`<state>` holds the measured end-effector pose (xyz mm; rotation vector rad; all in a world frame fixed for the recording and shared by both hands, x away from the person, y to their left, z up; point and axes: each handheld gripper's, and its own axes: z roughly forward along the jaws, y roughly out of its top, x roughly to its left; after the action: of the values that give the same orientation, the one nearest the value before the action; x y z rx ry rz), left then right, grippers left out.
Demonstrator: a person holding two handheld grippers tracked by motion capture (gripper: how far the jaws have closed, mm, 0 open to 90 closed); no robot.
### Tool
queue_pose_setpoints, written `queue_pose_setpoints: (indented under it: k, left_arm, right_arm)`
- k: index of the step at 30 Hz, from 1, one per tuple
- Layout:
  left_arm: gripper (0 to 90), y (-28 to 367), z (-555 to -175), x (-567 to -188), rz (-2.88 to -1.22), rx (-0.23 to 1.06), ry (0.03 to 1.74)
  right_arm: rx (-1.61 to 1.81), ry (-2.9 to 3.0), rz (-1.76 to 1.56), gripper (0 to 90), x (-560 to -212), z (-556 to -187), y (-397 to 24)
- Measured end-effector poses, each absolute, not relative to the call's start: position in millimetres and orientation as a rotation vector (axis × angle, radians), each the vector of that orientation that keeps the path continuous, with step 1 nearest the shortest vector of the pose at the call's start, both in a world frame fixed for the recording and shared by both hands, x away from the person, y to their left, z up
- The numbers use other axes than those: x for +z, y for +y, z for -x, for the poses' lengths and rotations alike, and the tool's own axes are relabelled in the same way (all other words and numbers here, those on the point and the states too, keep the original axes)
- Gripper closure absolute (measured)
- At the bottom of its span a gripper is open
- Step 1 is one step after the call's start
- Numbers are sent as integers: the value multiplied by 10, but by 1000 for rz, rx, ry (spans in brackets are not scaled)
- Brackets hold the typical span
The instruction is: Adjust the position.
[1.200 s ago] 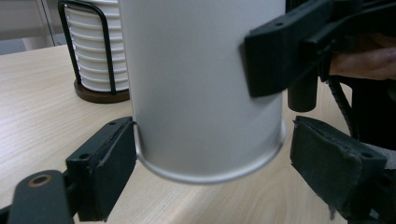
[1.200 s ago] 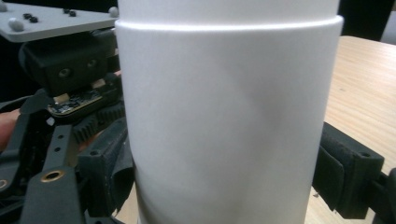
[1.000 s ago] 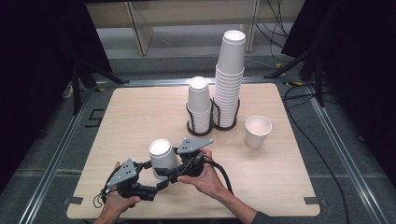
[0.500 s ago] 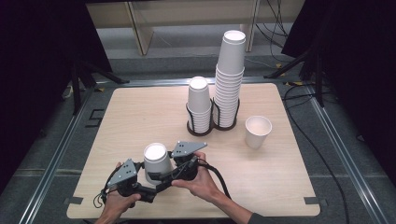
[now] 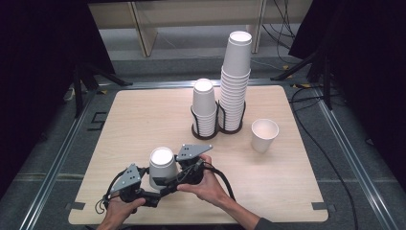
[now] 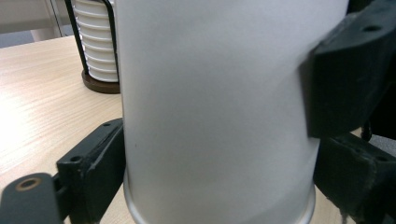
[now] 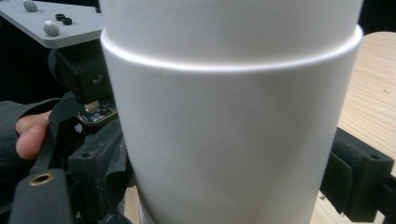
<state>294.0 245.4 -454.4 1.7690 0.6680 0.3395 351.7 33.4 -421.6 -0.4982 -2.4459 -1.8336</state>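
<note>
- In the high view, an upside-down white paper cup (image 5: 161,167) stands at the lower left of the pale wooden desk (image 5: 143,120), between two hand-held tools.
- The left claw (image 5: 152,184) comes in from the lower left of that frame, held by the person's left hand (image 5: 119,211); the right claw (image 5: 173,176) reaches in from the right of the cup, held by the right hand (image 5: 208,184).
- In the left gripper view the cup (image 6: 215,112) takes up the middle of the frame, with the left claw's (image 6: 217,154) black jaws against both of its sides. Its jaws have just been closing, and the cup is pinched between them.
- In the right gripper view the cup (image 7: 229,121) shows a raised rim line across the upper part of the frame, where one cup seems to sit over another. The right claw's (image 7: 229,186) jaws sit tight on either side, pinching the cup low on its wall.
- A fingertip (image 7: 30,135) shows at the left edge of that view.
- Near the upper middle of the high view, a short stack of cups (image 5: 204,108) and a tall stack of cups (image 5: 235,81) stand side by side in a dark wire holder (image 5: 218,129).
- A single upright cup (image 5: 265,135) stands just to the right of the holder, well apart from the pinched cup.
</note>
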Motion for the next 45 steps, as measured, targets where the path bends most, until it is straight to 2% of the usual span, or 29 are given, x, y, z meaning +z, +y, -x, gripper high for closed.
queue_pose_setpoints:
  k: [8,14,20,31,38,45]
  left_arm:
    - [119,2429,-2936,-4558,-1779,345,636]
    - [124,2382,-2919,-4572,-1850,369,592]
    - [132,2356,-2905,-4570,-1897,379,564]
    - [134,2333,-2877,-4565,-1965,414,516]
    - [103,2326,-2877,-4569,-1948,411,506]
    - [50,2352,-2873,-4552,-1822,426,518]
  right_arm:
    - [-1801,-2509,475,147,-4080,-3529,300]
    - [-1768,-2562,440,153,-3940,-3565,219]
    - [-1607,-2621,406,155,-3861,-3594,123]
    - [-1503,-2604,385,219,-3862,-3619,86]
    - [-1515,-2597,360,237,-3842,-3608,76]
    - [-1558,-2557,384,243,-3794,-3626,11]
